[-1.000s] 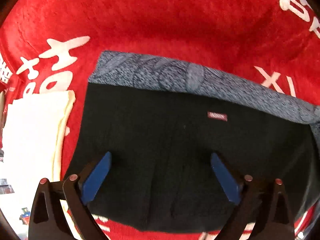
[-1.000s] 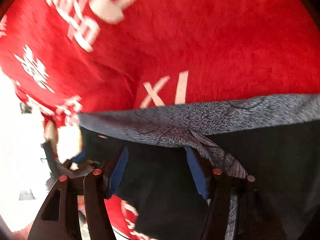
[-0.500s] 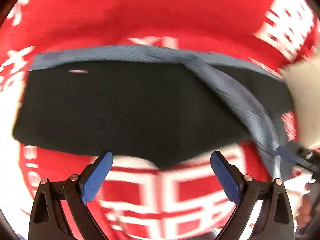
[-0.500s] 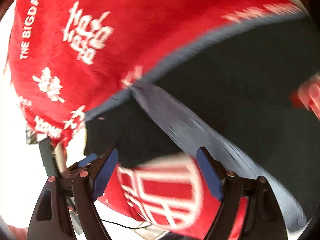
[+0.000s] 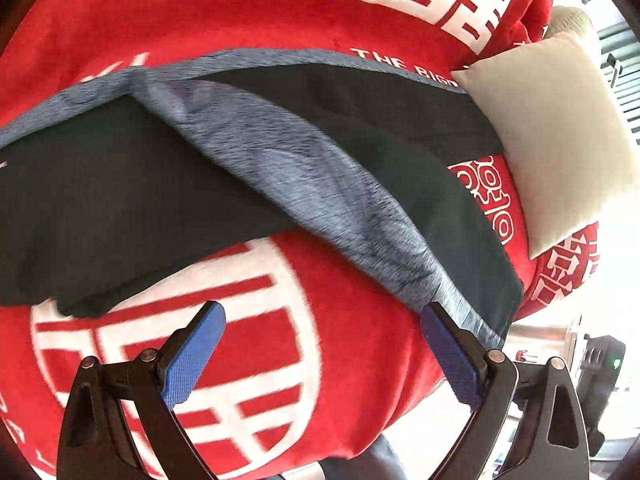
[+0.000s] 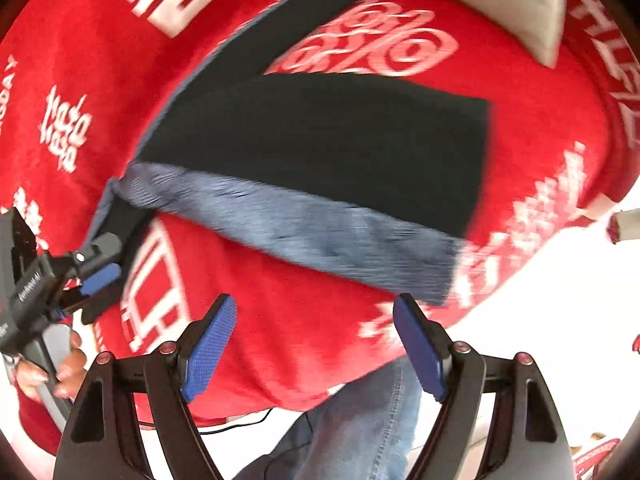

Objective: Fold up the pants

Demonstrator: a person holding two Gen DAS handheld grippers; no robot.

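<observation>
While both grippers, left [image 5: 320, 354] and right [image 6: 316, 344], gape empty, the pants [image 6: 320, 152] lie part-folded beside the pillow [image 5: 552, 136]. Further folding looks needed.

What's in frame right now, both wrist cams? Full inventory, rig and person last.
pants: one pair, black with grey-blue waistband, spread on the blanket, partly folded
blanket: one, red with white lettering, under the pants
cushion: one, beige, at the blanket's far edge, touching the pants
left claw: one, black with blue pads, open, over the blanket beside the waistband end
right claw: one, black with blue pads, open, empty, over the blanket
hand: one, gripping the left claw's handle
leg in jeans: blue, below the blanket's near edge
</observation>
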